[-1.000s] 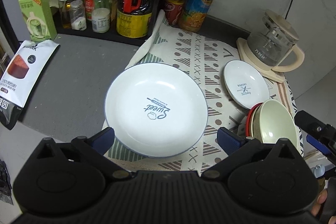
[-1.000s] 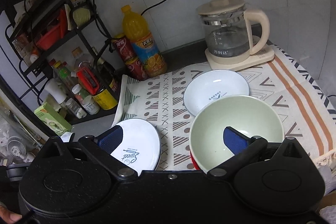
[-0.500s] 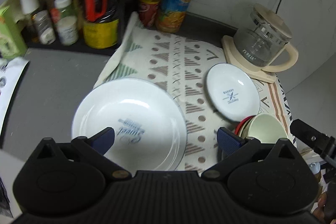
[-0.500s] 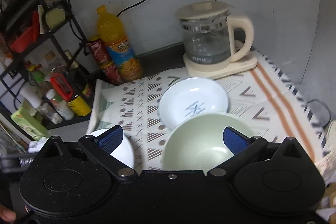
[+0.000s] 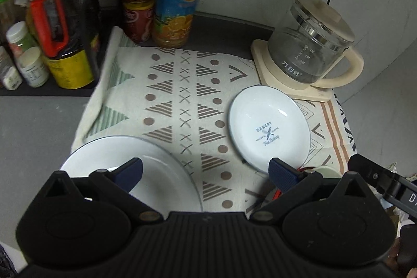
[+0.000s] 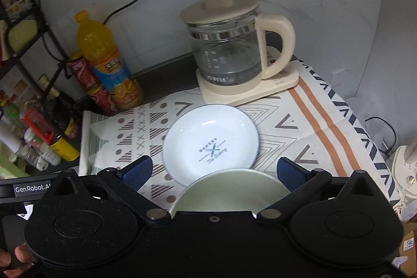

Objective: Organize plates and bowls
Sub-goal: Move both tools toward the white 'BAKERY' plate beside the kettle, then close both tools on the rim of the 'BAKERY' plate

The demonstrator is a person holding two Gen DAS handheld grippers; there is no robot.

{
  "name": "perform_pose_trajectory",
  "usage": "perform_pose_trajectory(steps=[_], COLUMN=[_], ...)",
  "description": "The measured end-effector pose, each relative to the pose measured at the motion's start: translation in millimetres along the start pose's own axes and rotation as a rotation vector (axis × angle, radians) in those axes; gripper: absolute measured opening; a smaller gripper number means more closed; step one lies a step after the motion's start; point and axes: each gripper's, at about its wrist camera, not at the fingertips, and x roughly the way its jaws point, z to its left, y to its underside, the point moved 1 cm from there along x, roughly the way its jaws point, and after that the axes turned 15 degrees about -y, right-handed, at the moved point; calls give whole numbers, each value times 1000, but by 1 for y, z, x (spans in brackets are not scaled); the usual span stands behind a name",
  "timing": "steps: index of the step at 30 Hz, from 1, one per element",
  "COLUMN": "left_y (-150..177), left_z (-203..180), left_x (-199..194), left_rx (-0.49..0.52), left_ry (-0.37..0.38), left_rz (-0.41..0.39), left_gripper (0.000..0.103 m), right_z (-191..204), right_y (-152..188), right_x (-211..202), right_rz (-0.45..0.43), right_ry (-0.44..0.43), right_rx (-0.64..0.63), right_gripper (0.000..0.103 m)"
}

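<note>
Nothing is stacked yet. Both the left tongs (image 5: 206, 172) and right tongs (image 6: 213, 171) are spread and empty. The large plate (image 5: 146, 163) and small bakery plate (image 6: 211, 142) lie apart on the patterned cloth (image 5: 182, 95); the green bowl (image 6: 234, 189) sits beside the small plate.

green bowl (image 6: 229, 193) perhaps half hidden

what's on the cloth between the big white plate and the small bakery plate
Nothing: in the left wrist view only bare patterned cloth lies between the big white plate and the small bakery plate.
</note>
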Motion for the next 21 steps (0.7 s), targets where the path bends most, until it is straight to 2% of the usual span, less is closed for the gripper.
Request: perform_pose_trajectory(steps=[7, 13, 21], left_y=[-15, -25, -37], left_z=[-19, -36, -53], left_x=[21, 42, 77], left_rx=[34, 60, 91], left_ry=[47, 83, 102], left_rz=[17, 33, 91], left_gripper=[100, 99, 83], right_z=[-20, -40, -64], right_y=[-12, -22, -33], right_x=[13, 26, 55], right_rz=[12, 23, 89], right_ry=[4, -15, 0], right_rx=[69, 137, 207], right_gripper=[101, 89, 79])
